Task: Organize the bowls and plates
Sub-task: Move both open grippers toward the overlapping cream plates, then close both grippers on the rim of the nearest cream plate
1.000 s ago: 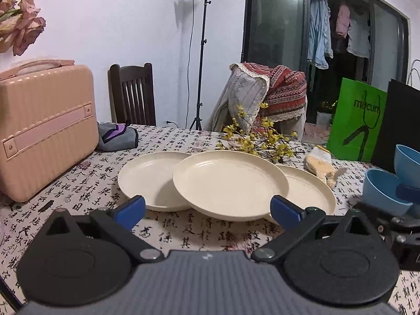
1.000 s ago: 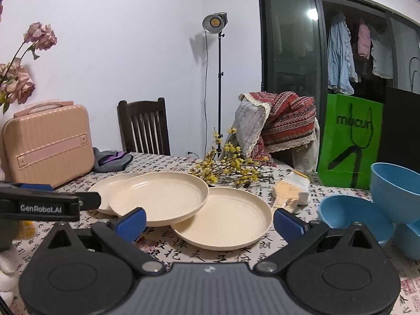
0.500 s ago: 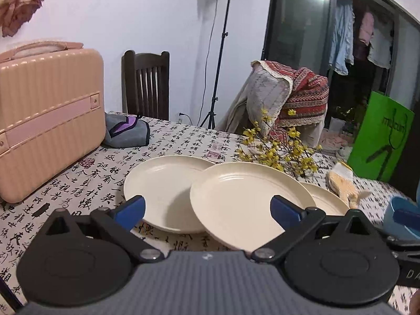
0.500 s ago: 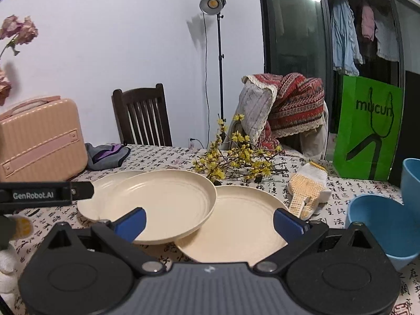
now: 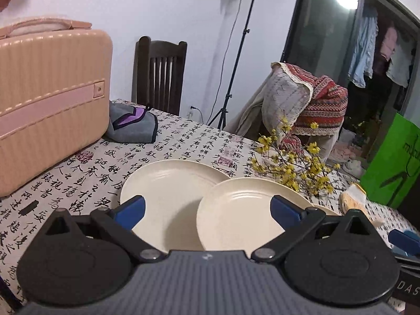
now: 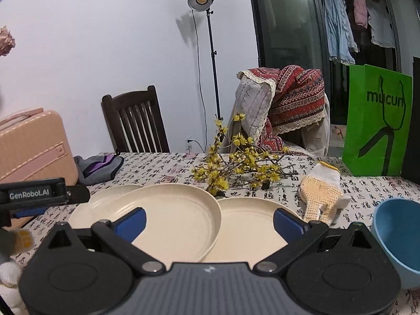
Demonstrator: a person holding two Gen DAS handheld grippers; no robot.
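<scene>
- Three cream plates lay overlapped on the table [image 6: 162, 162], which was covered with a calligraphy-print cloth: a left plate [image 5: 168, 191], a middle plate [image 6: 173, 220] resting partly on top of it, and a right plate [image 6: 252, 225] tucked under the middle plate's right edge.
- The left gripper [image 5: 207, 210] hung just above the near rims of the left and middle plates, its blue-padded jaws spread wide with nothing between them.
- The right gripper [image 6: 208, 221] sat over the near edges of the middle and right plates, its jaws likewise spread apart and grasping nothing.
- A blue bowl [image 6: 396, 236] stood on the table at the right, near the right plate but apart from it.
- A knitted work glove [image 6: 320, 194] lay between the right plate and a green paper bag [image 6: 375, 120] at the far right.
- A sprig of yellow blossoms [image 6: 236, 165] lay just beyond the plates.
- A pink suitcase [image 5: 47, 97] stood at the left of the table, with a grey pouch [image 5: 131, 126] just beside it.
- A dark wooden chair [image 5: 157, 76] and a light stand [image 6: 210, 65] stood beyond the far edge.
</scene>
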